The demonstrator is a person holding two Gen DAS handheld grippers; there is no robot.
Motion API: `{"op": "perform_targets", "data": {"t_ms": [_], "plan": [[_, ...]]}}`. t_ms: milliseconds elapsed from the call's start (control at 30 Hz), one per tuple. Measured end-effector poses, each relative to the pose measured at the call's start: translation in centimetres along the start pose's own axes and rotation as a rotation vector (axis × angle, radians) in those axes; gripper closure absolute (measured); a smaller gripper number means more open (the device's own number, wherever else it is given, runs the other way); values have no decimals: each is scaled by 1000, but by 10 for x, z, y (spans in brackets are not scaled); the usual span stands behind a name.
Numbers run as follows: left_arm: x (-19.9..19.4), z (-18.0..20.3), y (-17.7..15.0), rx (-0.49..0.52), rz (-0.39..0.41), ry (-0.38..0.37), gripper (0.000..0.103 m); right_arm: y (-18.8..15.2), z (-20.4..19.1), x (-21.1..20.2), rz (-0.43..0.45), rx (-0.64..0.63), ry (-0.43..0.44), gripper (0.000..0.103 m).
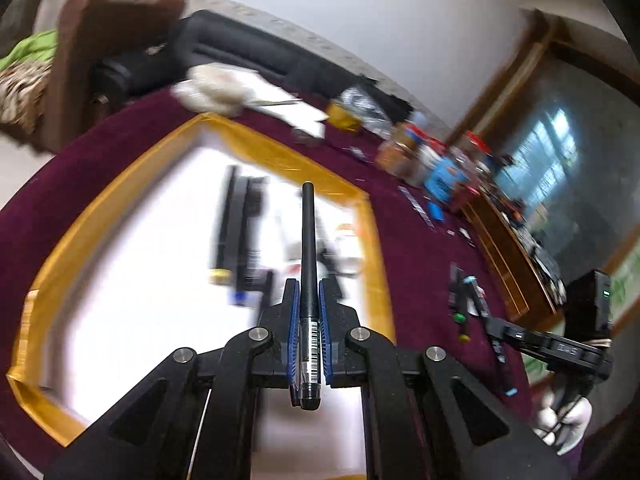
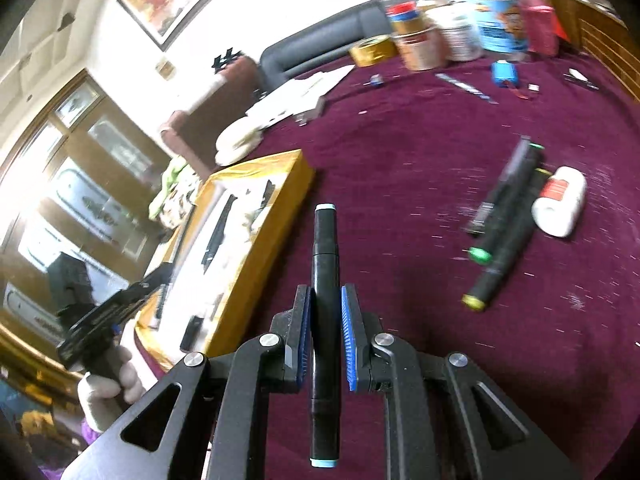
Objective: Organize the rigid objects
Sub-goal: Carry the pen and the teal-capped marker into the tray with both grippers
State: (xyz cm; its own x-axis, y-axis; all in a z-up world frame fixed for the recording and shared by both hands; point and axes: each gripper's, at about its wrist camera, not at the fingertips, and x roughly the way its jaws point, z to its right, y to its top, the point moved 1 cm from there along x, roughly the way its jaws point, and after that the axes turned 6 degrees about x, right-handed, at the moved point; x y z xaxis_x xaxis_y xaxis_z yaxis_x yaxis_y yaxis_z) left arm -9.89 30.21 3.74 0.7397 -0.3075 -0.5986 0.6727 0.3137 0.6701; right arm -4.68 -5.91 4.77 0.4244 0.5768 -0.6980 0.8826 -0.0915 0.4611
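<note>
Maroon cloth (image 2: 400,152) covers the table and gives wide bare room in the middle, seen from the right wrist view. At the far edge of the table stands a crowd of jars and tins (image 2: 460,28), with a roll of gold tape (image 2: 372,50) beside them. Toward the left lies a shallow box with a gold rim (image 2: 276,216) and a white floor; several dark pens and small things already lie inside it, blurred. Off to the right, on the bare cloth, a cluster of loose markers (image 2: 504,224) lies touching a white bottle (image 2: 560,206), well apart from the box.

From the left wrist view, the left gripper (image 1: 309,292) hangs over the box's white floor (image 1: 140,280), pointing downward, its blue pads clamped on a slim black pen (image 1: 309,248) that runs lengthwise between them and sticks out past the tips. The box's gold rim (image 1: 100,216) frames it on all sides.

The right gripper (image 2: 326,300) is tilted downward over open cloth just beside the box's near wall, its pads closed on a thick black marker with pale blue ends (image 2: 325,272). A white-gloved hand (image 2: 106,384) holds the left tool's handle at the lower left.
</note>
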Motion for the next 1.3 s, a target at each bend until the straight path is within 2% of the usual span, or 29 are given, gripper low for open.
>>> {"op": "perform_targets", "data": {"t_ms": [333,500,667,967,1033,1100,1233,1300], "plan": [[10,-54,-7,-90,-36,80,96,4,-71,60,-116,-72,85,89],[11,-58,-7,-93,-40,110,96,5,-114,101,-187,-111,118,89],[5,-61,-8,-106,-31,103,93,11,-146,143,-250,-116,136,89],[-32,-67,-9,-122,42,47,87,11,-187,202,-325,-181,62,89],[-37,-68,-9,-121,56,44,85,12,-190,210,-313,-200,9,89],[-42,-72,-9,-127,68,43,78,16,-188,220,-306,-179,-38,89],[-44,-79,-9,-148,71,41,77,24,-188,234,-313,-135,-54,86],[-48,-82,-10,-147,77,39,77,23,-187,241,-343,-118,-30,86]]}}
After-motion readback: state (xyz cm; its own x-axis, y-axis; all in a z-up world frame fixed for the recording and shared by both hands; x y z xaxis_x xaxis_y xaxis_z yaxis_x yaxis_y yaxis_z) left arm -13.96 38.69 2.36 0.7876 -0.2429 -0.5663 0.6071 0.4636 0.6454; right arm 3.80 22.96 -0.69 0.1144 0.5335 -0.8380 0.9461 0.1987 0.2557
